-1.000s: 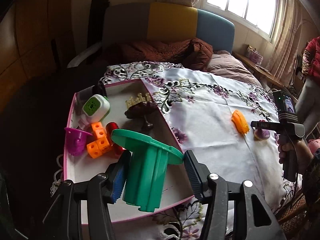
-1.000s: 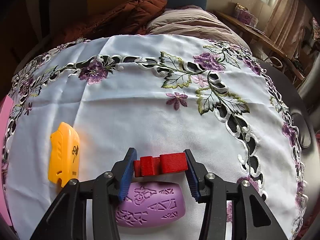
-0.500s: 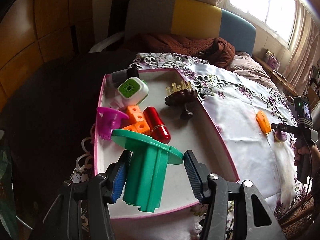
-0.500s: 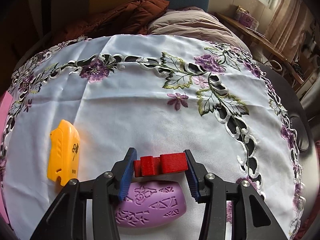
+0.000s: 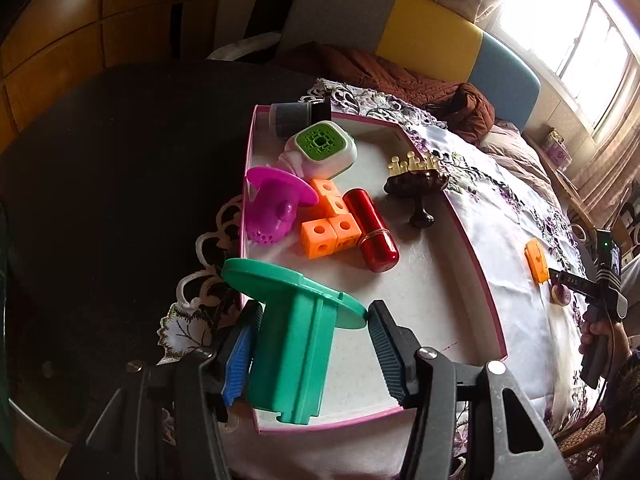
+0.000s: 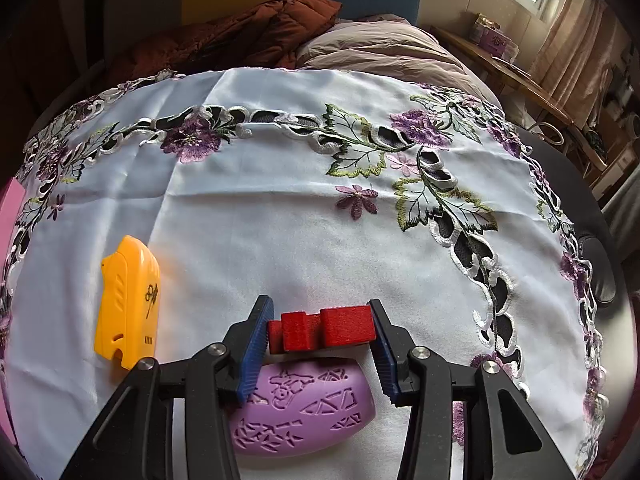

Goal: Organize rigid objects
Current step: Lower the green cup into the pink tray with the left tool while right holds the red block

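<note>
In the left wrist view my left gripper [image 5: 310, 338] holds a green flanged plastic piece [image 5: 294, 344] above the near left corner of a pink-rimmed white tray [image 5: 474, 252]. The tray holds a magenta funnel-shaped toy [image 5: 272, 208], orange cubes [image 5: 330, 224], a red cylinder [image 5: 370, 234], a green-topped white cube [image 5: 324, 150] and a dark stand with a cream crown piece [image 5: 418, 184]. In the right wrist view my right gripper [image 6: 320, 330] is shut on a red block [image 6: 322, 330] just above a purple oval piece [image 6: 304, 414]. A yellow piece [image 6: 128, 302] lies on the cloth to its left.
A white tablecloth with purple embroidered flowers [image 6: 320, 208] covers the round table. A grey cylinder [image 5: 294, 118] sits at the tray's far corner. A sofa with brown and beige bedding [image 6: 280, 36] stands behind the table. The right gripper and hand [image 5: 600, 304] show at the far right of the left wrist view.
My left gripper with the green piece has swung left and back, so the tray now sits more to the right and further in view. The right gripper has barely moved.
</note>
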A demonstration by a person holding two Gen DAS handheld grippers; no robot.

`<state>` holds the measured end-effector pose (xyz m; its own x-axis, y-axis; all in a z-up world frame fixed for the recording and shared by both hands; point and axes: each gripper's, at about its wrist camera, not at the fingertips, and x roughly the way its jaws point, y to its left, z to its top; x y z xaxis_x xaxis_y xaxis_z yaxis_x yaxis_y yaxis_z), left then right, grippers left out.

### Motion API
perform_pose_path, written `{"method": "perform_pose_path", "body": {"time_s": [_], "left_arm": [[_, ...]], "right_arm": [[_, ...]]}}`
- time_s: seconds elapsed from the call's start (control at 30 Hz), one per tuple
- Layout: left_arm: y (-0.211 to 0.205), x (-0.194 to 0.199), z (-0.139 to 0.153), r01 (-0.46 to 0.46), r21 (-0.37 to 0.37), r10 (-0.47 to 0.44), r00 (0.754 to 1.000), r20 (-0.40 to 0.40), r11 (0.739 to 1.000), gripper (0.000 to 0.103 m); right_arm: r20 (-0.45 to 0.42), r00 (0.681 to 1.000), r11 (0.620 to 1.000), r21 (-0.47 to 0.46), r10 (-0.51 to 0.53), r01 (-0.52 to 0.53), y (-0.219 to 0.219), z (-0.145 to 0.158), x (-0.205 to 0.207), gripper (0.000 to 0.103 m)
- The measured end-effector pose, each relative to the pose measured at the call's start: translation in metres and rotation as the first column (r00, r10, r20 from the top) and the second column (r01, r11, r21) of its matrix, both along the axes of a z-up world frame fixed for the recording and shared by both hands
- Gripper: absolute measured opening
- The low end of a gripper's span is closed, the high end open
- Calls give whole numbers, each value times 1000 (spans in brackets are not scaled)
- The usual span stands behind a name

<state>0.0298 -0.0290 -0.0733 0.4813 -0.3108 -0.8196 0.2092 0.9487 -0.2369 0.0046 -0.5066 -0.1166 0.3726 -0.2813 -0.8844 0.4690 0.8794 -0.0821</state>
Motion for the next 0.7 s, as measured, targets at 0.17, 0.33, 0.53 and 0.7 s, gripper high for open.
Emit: {"method": "perform_pose_path", "body": {"time_s": [0.17, 0.33, 0.53, 0.7], "left_arm": [[-6, 17, -5, 6, 19, -6, 1000, -11, 1000, 55], [-17, 25, -10, 21, 75, -20, 1000, -9, 997, 56], [-15, 18, -9, 0, 72, 0, 1000, -3, 997, 56], [-9, 7, -2, -23, 80, 21, 999, 34, 996, 56]], "right_arm": [[-2, 1000, 1000, -2, 2, -2, 0, 0, 0, 47], [-1, 1000, 1000, -1, 1, -1, 0, 0, 0, 48], [-2, 1000, 1000, -3, 2, -2, 0, 0, 0, 48], [-3, 1000, 1000, -8, 4, -4, 0, 0, 0, 47]]}}
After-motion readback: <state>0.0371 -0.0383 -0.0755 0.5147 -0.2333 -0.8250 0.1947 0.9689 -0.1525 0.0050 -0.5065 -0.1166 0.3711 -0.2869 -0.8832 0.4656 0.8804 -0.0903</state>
